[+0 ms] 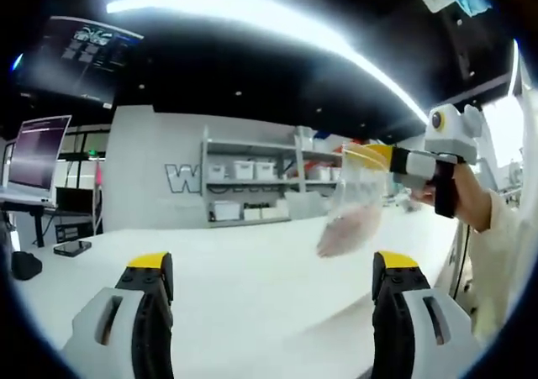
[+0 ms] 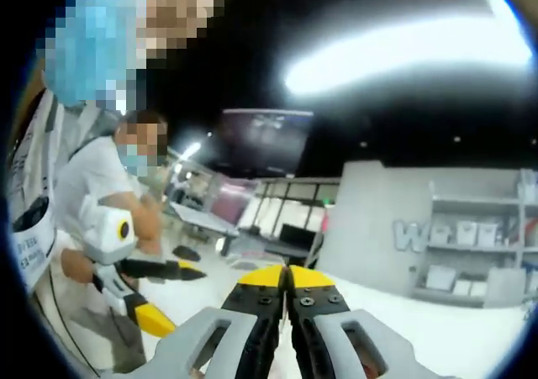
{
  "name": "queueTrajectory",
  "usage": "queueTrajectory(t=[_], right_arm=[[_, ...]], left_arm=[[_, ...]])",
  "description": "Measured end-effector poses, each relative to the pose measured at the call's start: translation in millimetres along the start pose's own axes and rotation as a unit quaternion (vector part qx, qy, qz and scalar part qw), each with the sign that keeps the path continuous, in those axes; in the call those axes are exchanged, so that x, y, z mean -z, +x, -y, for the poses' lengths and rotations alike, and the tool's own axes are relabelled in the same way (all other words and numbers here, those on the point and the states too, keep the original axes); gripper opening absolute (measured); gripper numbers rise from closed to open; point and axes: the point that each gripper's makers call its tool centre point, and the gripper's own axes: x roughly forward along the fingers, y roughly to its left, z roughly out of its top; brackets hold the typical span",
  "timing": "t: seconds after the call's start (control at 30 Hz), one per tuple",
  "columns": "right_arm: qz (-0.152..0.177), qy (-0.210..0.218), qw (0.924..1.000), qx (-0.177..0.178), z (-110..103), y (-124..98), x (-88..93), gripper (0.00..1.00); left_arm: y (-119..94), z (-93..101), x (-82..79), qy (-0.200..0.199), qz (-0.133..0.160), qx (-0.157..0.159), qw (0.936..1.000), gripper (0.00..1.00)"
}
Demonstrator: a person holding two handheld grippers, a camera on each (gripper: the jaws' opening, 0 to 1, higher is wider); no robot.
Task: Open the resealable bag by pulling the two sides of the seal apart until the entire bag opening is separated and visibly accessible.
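One bag [image 1: 353, 207] hangs in the air over the white surface [image 1: 252, 278], pinched at its top edge by the right hand-held gripper [image 1: 385, 155], jaws closed on it. The left hand-held gripper [image 1: 273, 270] is wide open, empty, well apart from the bag. Risk: with a single-point hold, a hard tug could slip the bag free or tear the seal. Count: one bag, two hand-held grippers.
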Motion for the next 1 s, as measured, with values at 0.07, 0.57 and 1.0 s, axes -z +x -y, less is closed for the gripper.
queueTrajectory(t=[0.07,0.57,1.0], right_arm=[[0.0,0.0,1.0,-0.001,0,1,-0.4,0.0],[-0.009,-0.025,0.9995,-0.015,7,20,-1.1,0.0],[-0.023,-0.039,0.9987,-0.023,12,36,8.0,0.0]], left_arm=[[-1,-0.5,0.3,0.001,0.0,-0.002,1.0,0.97],[2,-1.5,3.0,-0.005,-0.005,0.0,1.0,0.98],[4,-6.7,3.6,-0.007,-0.003,-0.004,1.0,0.98]])
